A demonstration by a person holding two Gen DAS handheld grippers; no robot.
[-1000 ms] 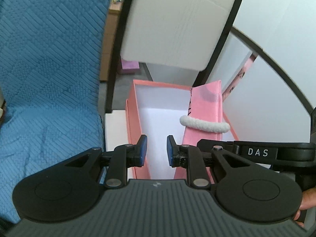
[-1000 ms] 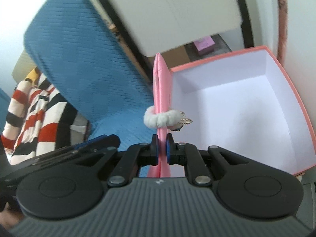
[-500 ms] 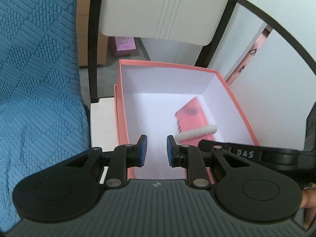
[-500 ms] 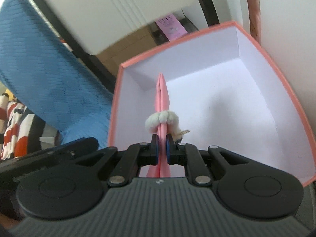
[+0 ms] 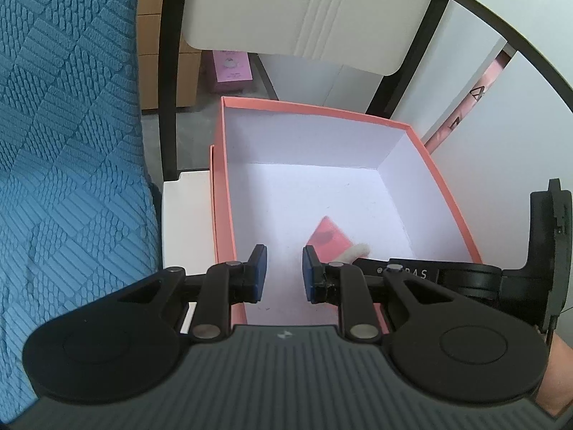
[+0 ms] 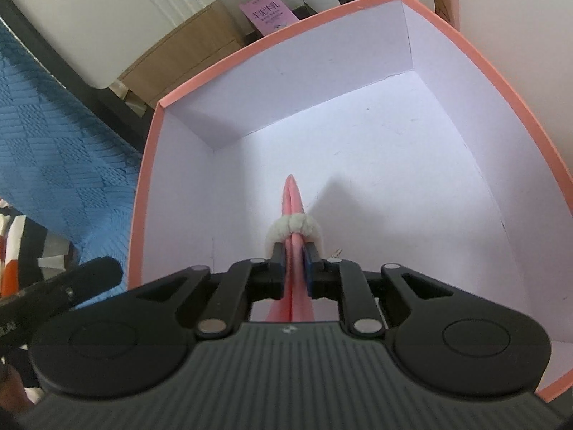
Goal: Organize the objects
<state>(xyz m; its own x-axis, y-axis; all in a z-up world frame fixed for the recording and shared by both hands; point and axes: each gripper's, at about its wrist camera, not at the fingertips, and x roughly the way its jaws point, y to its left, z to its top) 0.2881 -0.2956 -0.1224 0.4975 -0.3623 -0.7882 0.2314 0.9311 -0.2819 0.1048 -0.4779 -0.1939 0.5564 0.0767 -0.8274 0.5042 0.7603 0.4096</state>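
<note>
A pink box (image 5: 315,105) with a white inside stands open in both views. Inside it, a folded pink card (image 6: 293,200) with a white fluffy band (image 6: 292,227) around it stands on edge, its lower end down at the box floor. My right gripper (image 6: 294,254) reaches into the box. Its jaws are opening, and the card's two leaves still touch both pads. In the left wrist view the card (image 5: 327,238) shows low in the box, just beyond the right gripper's black body (image 5: 465,276). My left gripper (image 5: 280,272) hangs open over the box's near left wall, with nothing between its pads.
A blue quilted cover (image 5: 64,143) lies left of the box. A white chair back with a black frame (image 5: 308,7) rises behind it. Cardboard boxes (image 6: 186,50) and a small pink carton (image 5: 231,71) sit on the floor beyond. A white wall is on the right.
Both grippers have come down toward the box. The right one has lowered the card from above the rim to the box floor, and its pads now stand slightly wider apart.
</note>
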